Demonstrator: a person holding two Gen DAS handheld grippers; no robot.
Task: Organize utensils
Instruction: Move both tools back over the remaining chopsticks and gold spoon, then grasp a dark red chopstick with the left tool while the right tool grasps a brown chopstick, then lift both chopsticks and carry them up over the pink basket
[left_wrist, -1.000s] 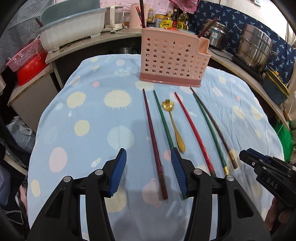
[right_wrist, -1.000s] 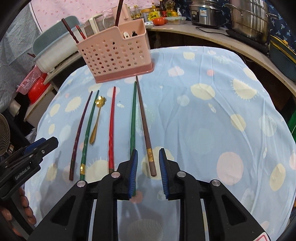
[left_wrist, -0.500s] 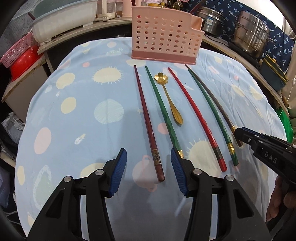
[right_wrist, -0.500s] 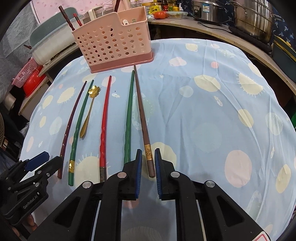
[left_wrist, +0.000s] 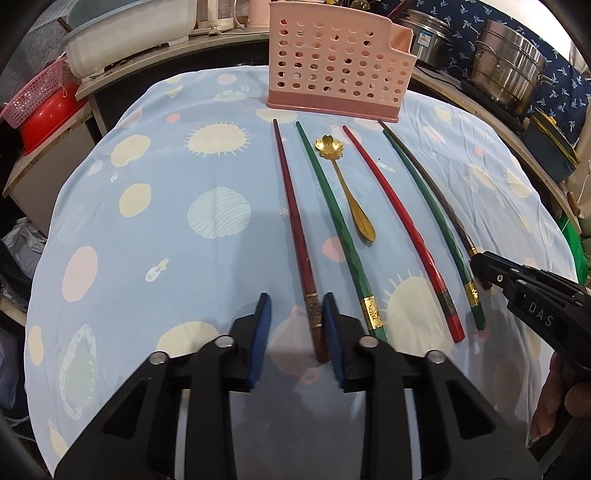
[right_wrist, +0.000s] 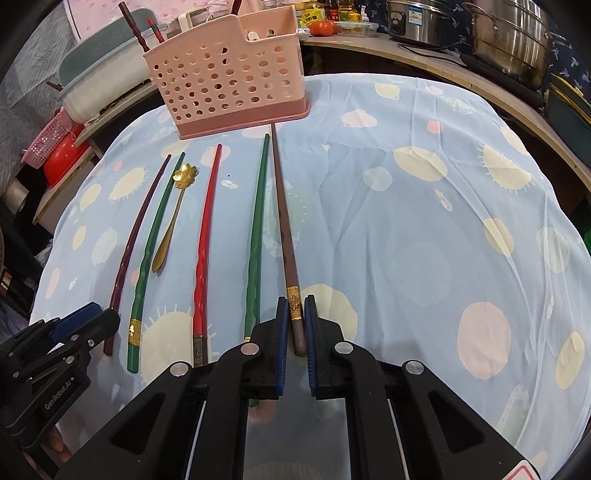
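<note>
Several long chopsticks and a gold flower spoon (left_wrist: 347, 188) lie side by side on the blue spotted cloth in front of a pink perforated utensil basket (left_wrist: 334, 61). My left gripper (left_wrist: 295, 317) straddles the thick end of the dark red chopstick (left_wrist: 297, 236); its jaws are narrowed with a gap left on the left side. My right gripper (right_wrist: 296, 312) has its pads close on both sides of the brown chopstick (right_wrist: 284, 229), whose end sits between them on the cloth. The right gripper also shows in the left wrist view (left_wrist: 491, 271).
Two green chopsticks (right_wrist: 255, 251) (right_wrist: 151, 243) and a bright red one (right_wrist: 205, 236) lie between. The basket (right_wrist: 229, 70) holds chopsticks. A counter behind carries steel pots (left_wrist: 506, 70), a white basin (left_wrist: 129, 33) and a red bowl (left_wrist: 48, 118).
Both grippers moved down and forward to the chopsticks' near ends. The left jaws narrowed around the dark red chopstick; the right jaws stayed narrow around the brown one.
</note>
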